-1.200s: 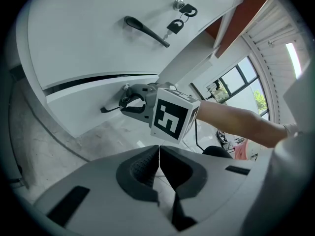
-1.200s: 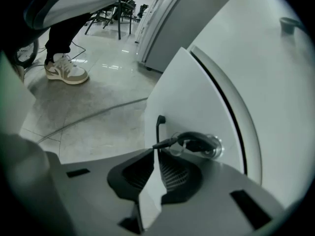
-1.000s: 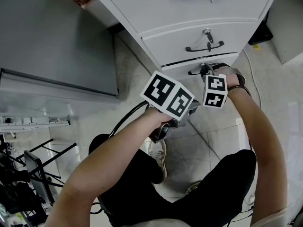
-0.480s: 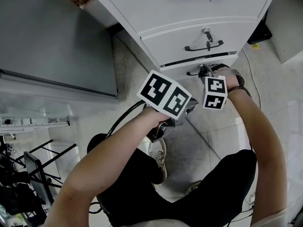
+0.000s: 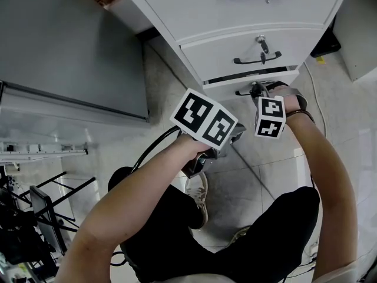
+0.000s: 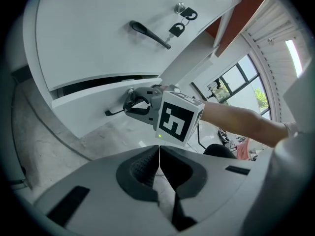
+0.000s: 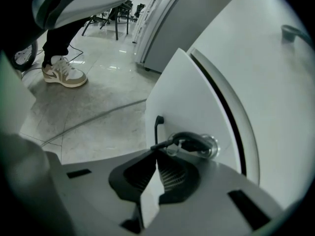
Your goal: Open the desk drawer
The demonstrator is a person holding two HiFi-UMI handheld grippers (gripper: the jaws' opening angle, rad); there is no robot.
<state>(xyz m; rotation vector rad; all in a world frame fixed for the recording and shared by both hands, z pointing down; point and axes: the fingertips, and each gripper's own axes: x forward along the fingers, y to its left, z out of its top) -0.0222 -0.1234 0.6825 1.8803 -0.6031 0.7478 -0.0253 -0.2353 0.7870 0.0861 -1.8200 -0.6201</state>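
Observation:
A white drawer cabinet fills the top of the head view. Its bottom drawer stands slightly out, with a dark gap above its front. My right gripper is shut on that drawer's black handle, right beside the lock and its keys. The left gripper view shows the same grip, with the right gripper on the handle. My left gripper hangs shut and empty a short way back from the drawer, its marker cube showing in the head view.
The middle drawer has a black handle and a key in its lock. A grey panel stands to the left. A black cable and the person's shoe lie on the tiled floor below the grippers.

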